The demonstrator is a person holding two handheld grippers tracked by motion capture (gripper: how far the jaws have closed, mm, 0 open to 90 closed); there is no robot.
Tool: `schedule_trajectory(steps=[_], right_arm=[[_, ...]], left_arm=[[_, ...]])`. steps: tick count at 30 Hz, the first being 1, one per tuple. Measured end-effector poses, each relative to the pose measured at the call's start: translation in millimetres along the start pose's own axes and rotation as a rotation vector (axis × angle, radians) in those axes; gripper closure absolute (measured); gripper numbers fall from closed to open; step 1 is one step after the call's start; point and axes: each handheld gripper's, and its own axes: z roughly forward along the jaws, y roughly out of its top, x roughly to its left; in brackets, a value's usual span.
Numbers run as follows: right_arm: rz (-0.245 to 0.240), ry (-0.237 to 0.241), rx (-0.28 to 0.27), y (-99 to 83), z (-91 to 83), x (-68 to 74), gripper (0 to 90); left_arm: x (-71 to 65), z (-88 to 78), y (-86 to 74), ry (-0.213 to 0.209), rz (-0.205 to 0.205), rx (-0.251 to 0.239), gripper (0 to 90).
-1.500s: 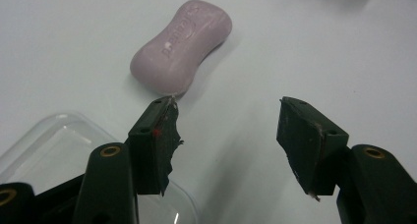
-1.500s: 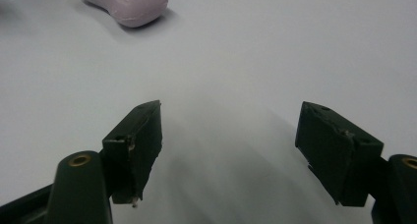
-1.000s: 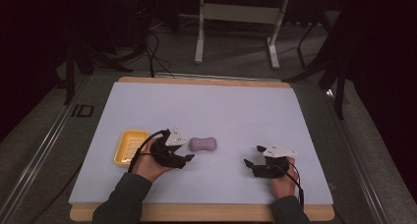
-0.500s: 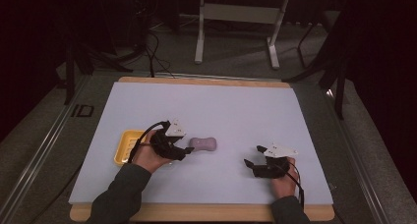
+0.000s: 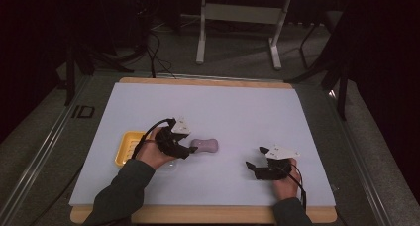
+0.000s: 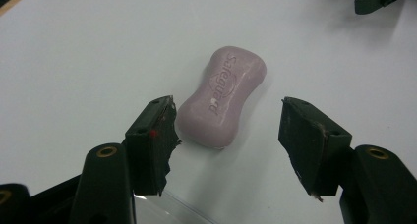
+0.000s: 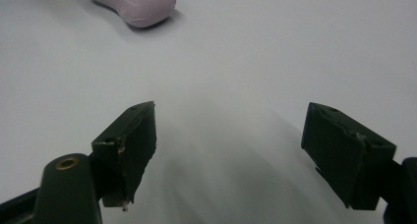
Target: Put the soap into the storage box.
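A pink bar of soap (image 5: 208, 145) lies flat on the white table top (image 5: 237, 112), left of centre. My left gripper (image 5: 188, 149) is at the soap's left end. In the left gripper view the soap (image 6: 223, 98) has its near end between the jaw tips of my left gripper (image 6: 226, 107). The left jaw is almost against it and the right jaw stands well apart, so the gripper is open. My right gripper (image 5: 255, 157) rests low on the table to the right, open with nothing between its jaws (image 7: 229, 110). The soap (image 7: 142, 3) shows at the top of its view.
A yellow tray (image 5: 127, 147) sits on the table just left of the left hand. A clear plastic piece (image 6: 162, 210) lies under the left gripper. A wooden edge (image 5: 198, 213) borders the table. Metal stand legs (image 5: 237, 32) rise beyond the far edge.
My left hand has shifted toward the soap, bringing its jaws up to the soap's near end. The soap and my right gripper have stayed in place.
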Motion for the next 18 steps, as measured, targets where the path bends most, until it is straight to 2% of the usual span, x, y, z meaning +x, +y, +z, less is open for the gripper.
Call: schedule_trajectory(steps=[5, 10, 15, 18], right_arm=[[-0.001, 0.002, 0.000, 0.0, 0.1, 0.0, 20.0], [-0.004, 0.001, 0.002, 0.1, 0.4, 0.3, 20.0], [-0.006, 0.002, 0.001, 0.1, 0.4, 0.1, 20.0], [-0.007, 0.003, 0.001, 0.1, 0.5, 0.1, 20.0]], left_arm=[[5.2, 2.8, 1.7, -0.019, 0.000, 0.000, 39.3], [9.7, 6.0, 4.0, -0.038, 0.020, 0.024, 39.2], [12.7, 9.6, 4.7, -0.055, 0.027, 0.029, 38.9], [14.2, 12.4, 5.3, -0.077, 0.041, 0.041, 38.4]])
